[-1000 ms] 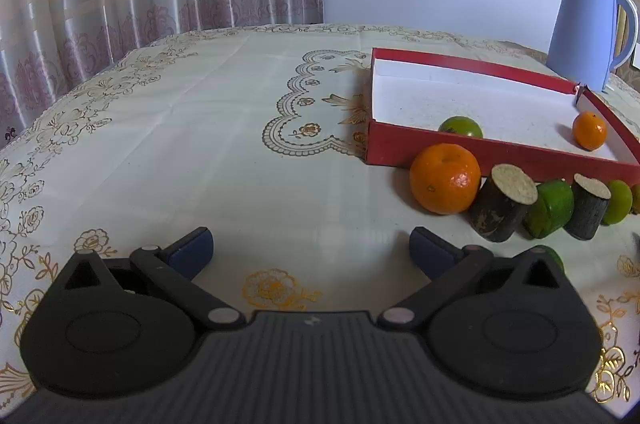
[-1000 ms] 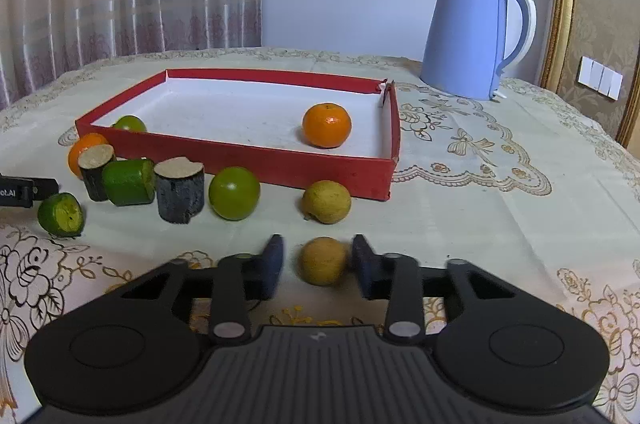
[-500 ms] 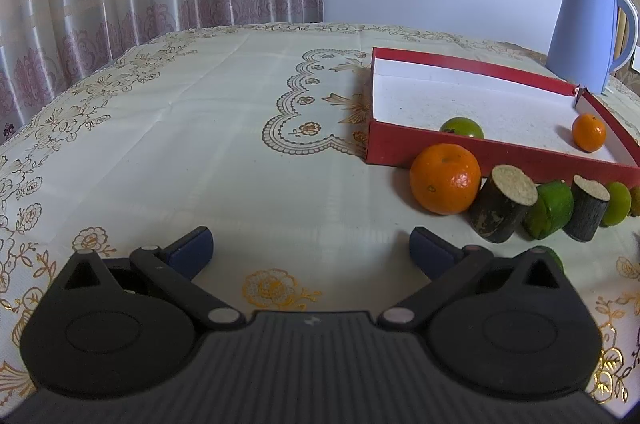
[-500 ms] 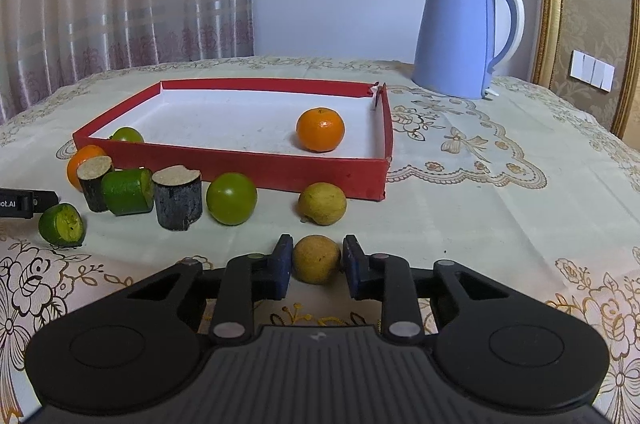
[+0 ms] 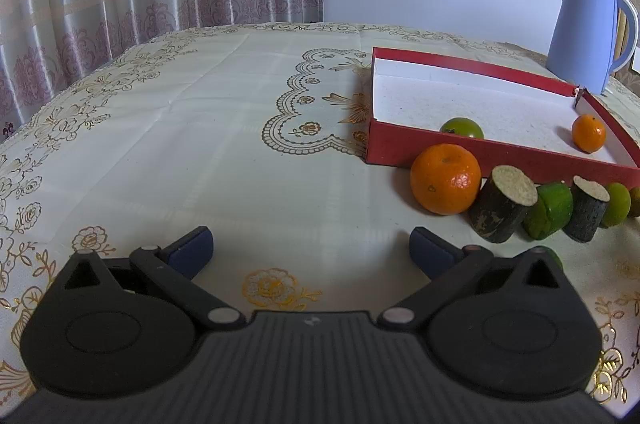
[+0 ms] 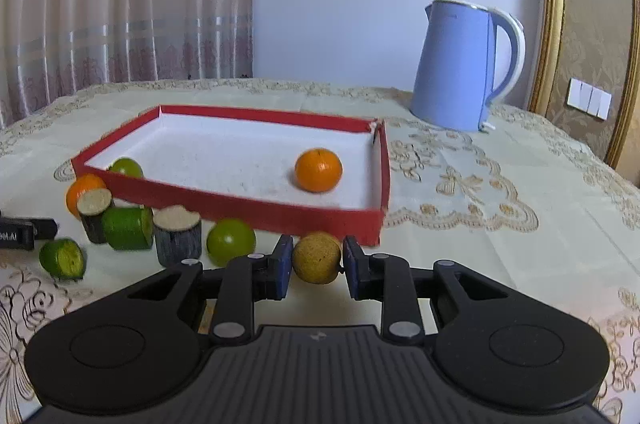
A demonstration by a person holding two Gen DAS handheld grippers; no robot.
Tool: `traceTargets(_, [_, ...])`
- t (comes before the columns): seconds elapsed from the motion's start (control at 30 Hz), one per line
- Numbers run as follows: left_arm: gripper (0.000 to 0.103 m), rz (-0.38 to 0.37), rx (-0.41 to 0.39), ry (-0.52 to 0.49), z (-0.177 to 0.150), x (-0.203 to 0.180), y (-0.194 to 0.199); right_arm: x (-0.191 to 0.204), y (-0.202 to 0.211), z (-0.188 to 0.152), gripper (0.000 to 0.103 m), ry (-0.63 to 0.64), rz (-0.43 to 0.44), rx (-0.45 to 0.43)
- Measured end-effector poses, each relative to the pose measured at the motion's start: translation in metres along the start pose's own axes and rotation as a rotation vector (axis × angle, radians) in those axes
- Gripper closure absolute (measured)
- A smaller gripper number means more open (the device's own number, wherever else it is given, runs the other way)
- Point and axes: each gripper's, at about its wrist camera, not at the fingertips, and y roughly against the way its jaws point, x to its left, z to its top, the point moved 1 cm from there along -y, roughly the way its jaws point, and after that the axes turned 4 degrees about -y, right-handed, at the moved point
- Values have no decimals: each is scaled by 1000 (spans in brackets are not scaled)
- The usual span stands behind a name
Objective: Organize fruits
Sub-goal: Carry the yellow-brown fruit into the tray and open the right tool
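Since a second ago the right gripper (image 6: pixel 316 266) has closed on the yellow-brown fruit (image 6: pixel 316 257) and come up off the tablecloth (image 6: pixel 500 236), so the fruit now sits pinched between the blue pads (image 6: pixel 282 261), raised in front of the near wall of the red tray (image 6: pixel 256 210). It points forward and slightly downward toward that tray. The left gripper (image 5: pixel 311 251) has kept still, aimed low over bare cloth, its jaws spread wide with nothing between them.

Counted from the right wrist view: two oranges, one inside the tray (image 6: pixel 319 170) and one outside at its left corner (image 6: pixel 82 190); two whole green fruits, one in the tray (image 6: pixel 126 167) and one on the cloth (image 6: pixel 231 241); two cut green pieces (image 6: pixel 127 227) (image 6: pixel 63 258); two dark wood stumps (image 6: pixel 177 234) (image 6: pixel 94 210); one blue kettle (image 6: pixel 464 64) behind the tray.
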Motion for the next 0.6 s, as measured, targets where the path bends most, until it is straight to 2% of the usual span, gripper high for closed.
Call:
traceTargets(0.23, [0,0,0,0,0,0,0,5,-10,26,77,8,6,-27])
traceTargets(0.43, [0,0,0,0,0,0,0,17,-35,49,77,25,12,-22])
traceTargets(0.6, [0,-1,0,1,0,0,0,28,-65,57,77,46,10,18])
